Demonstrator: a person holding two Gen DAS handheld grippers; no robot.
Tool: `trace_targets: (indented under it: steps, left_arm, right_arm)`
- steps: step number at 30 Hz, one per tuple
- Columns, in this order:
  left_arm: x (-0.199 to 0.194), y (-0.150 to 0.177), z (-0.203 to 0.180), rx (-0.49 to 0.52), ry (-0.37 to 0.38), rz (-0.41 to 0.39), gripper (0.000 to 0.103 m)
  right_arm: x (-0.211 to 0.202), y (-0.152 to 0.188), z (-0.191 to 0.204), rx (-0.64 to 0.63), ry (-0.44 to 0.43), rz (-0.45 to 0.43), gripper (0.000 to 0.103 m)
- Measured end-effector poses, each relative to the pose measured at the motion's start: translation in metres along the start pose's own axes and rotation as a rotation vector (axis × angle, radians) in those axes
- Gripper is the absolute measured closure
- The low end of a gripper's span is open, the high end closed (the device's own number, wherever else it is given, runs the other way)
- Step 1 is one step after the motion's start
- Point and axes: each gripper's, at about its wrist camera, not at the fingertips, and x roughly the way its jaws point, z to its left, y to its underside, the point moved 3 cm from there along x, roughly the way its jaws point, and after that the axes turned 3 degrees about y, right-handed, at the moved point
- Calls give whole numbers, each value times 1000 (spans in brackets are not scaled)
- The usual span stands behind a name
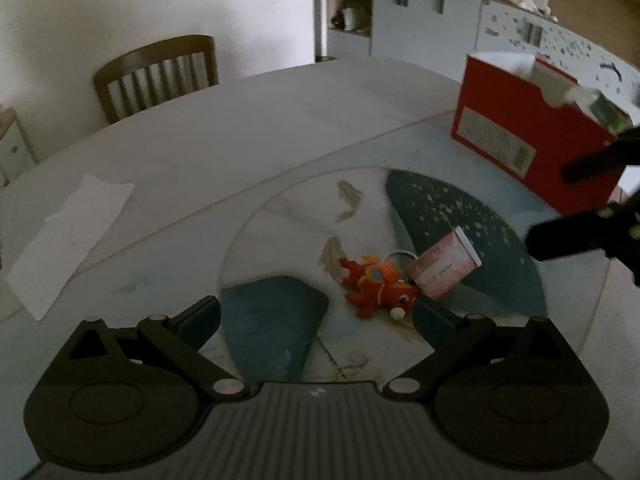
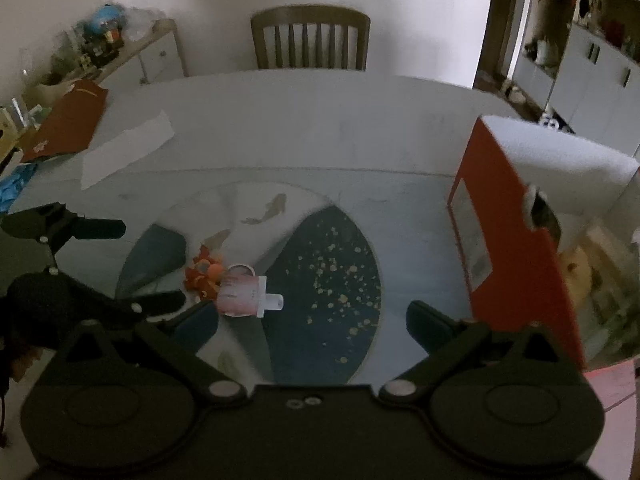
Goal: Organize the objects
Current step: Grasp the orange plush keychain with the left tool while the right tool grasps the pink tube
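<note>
1. Only the right wrist view looks down into the red box (image 2: 516, 240), where a dim jumble of things lies. It also shows a red folder (image 2: 66, 122) and a cluttered sideboard (image 2: 132, 46) at the table's far left. The left wrist view sees the box from outside, with a green packet (image 1: 608, 108) poking above its rim.
2. The left gripper (image 1: 316, 316) is spread wide with nothing between its fingers, just short of the red plush toy (image 1: 376, 284). The right gripper (image 2: 312, 320) is likewise released and empty, beside the box.
3. The plush toy and a pink pouch (image 1: 442, 270) lie touching on the round glass turntable (image 1: 280, 208), with open tabletop beyond up to the white paper strip (image 1: 68, 240) and the chair (image 1: 156, 76).
4. The box is cut off at the frame edge in both views. A ring, possibly a keyring, shows between the toy and the pouch, but blur hides the detail.
</note>
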Motion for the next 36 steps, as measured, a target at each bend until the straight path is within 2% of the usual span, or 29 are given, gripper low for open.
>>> trace_targets:
  steps: [7,15,18,22,25,36]
  left_arm:
    - [14,0,-17,107,41,-15,1]
    - [21,-2,-22,134,85,-30,2]
    - [24,-2,-23,143,99,-28,10]
    - [25,0,-24,148,112,-29,11]
    - [25,-1,-24,147,130,-33,19]
    - [23,-1,-31,158,158,-47,43]
  right_arm:
    - [22,-2,10,-17,-29,49,7]
    - [42,-6,23,-31,-60,89,16]
    - [47,-8,26,-33,-70,105,18]
    - [53,-8,29,-26,-89,128,22]
    - [56,-9,27,-4,-100,137,25]
    - [57,-14,26,39,-158,167,48]
